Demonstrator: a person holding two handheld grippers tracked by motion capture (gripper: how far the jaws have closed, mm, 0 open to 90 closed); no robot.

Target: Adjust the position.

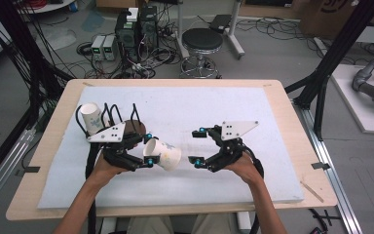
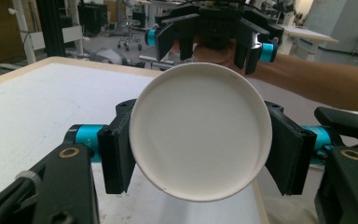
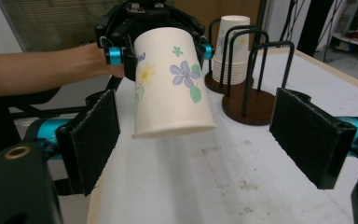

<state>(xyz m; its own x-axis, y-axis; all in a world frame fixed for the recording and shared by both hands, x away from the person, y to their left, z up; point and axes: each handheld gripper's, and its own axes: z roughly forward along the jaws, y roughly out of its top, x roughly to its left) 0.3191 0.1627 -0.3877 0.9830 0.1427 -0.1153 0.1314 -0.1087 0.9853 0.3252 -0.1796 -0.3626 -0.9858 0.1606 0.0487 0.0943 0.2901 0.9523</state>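
While the left gripper [image 1: 147, 150] clamps a flowered paper cup [image 1: 163, 154] by its base, the cup lies on its side above the table's [image 1: 282, 105] near half, its mouth and long axis aimed at the right gripper [image 1: 195, 146], whose jaws stand apart just beside it. Bare mat lies to the right. Toward the far-left corner stand two wire holders, one empty [image 3: 256, 79] and one holding stacked cups [image 3: 231, 46].

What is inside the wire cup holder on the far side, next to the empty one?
A stack of nested paper cups stands upright inside the far wire holder on its round brown base. The cups cover most of that base, and the stack's lowest cup sits partly behind the wire loops.
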